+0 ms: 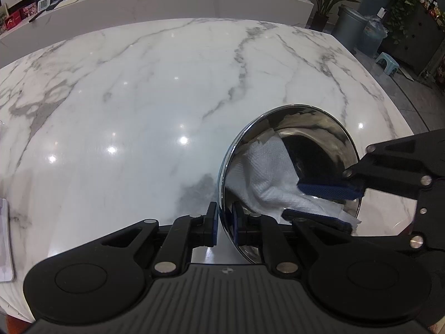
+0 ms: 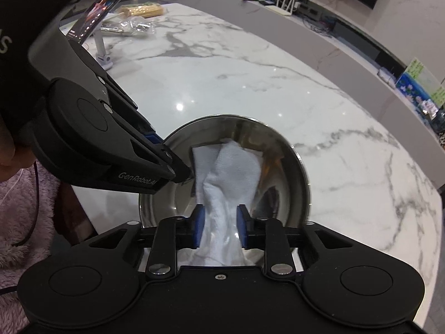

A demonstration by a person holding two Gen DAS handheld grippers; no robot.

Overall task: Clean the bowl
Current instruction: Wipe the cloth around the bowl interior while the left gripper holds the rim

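Observation:
A shiny steel bowl stands tilted on the marble table, its opening turned toward the right gripper. My left gripper is shut on the bowl's near rim, one blue pad outside and one inside. A white cloth lies draped inside the bowl. The right gripper reaches in from the right and pinches that cloth. In the right wrist view my right gripper is shut on the bunched cloth, which spreads up against the bowl's inner wall. The left gripper clamps the rim at the left.
A phone on a stand, a crumpled plastic bag and a yellow packet sit at the table's far left. A fuzzy purple sleeve is at the near left. A white flat object lies at the table's left edge.

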